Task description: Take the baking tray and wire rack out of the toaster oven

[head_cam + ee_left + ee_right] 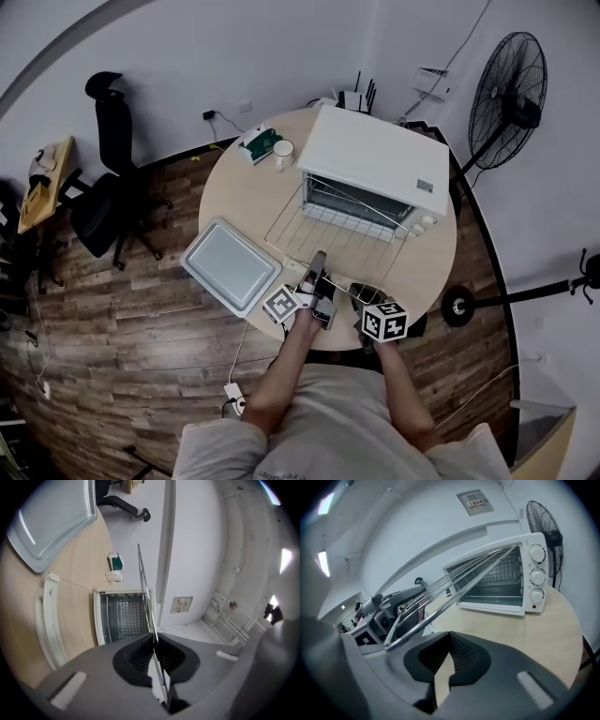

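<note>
The white toaster oven (375, 159) stands at the back right of the round table (244, 192) with its door down. The wire rack (333, 239) reaches out of it toward me, above the table. My left gripper (319, 262) is shut on the rack's near edge. In the left gripper view the rack (144, 583) shows edge-on between the pads of that gripper (153, 639). The grey baking tray (230, 265) lies flat on the table to the left. My right gripper (366, 298) is shut on nothing. The rack's corner (454, 585) passes just left of it (451, 634).
A white mug (283, 153) and a green-and-white box (258, 143) sit at the table's back. An office chair (108, 202) stands left of the table and a pedestal fan (506, 94) to the right. The table's near edge is under my grippers.
</note>
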Available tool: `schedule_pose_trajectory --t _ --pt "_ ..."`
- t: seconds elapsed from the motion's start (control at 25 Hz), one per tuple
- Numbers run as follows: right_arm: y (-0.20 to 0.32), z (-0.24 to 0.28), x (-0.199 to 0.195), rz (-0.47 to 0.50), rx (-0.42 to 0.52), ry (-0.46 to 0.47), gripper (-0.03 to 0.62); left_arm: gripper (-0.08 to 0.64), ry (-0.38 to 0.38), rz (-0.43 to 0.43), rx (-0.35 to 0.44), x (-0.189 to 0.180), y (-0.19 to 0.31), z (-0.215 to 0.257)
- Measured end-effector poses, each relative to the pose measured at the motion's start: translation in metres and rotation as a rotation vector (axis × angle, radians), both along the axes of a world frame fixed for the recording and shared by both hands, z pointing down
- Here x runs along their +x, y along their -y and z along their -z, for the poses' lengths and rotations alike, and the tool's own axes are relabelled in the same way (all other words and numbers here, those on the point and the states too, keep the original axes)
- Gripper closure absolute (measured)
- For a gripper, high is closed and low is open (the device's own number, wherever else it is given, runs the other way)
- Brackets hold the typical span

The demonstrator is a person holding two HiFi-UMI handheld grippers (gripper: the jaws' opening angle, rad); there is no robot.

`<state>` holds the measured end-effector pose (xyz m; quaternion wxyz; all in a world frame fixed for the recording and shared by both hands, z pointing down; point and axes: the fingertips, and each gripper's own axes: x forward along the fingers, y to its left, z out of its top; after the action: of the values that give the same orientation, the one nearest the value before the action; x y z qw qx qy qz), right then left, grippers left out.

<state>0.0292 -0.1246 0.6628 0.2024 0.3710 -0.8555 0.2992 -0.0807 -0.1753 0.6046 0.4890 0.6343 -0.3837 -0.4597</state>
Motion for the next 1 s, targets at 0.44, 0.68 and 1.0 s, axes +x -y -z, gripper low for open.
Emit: schedule_pose_trajectory --t 0.44,0.68,1.0 --pt "-0.008 -0.006 -0.079 0.205 -0.017 0.001 0.597 0.502 0.049 0.149 -0.042 -0.104 -0.053 -0.011" --pt "-0.022 -0.01 -0.114 0.297 -0.022 -0.004 0.597 0.501 0.047 0.201 -0.061 -0.162 -0.083 -0.022" --pt "-0.036 -0.013 -0.138 0.379 -0.027 -0.01 0.597 0.5 0.111 0.305 -0.15 -0.23 -0.126 -0.057"
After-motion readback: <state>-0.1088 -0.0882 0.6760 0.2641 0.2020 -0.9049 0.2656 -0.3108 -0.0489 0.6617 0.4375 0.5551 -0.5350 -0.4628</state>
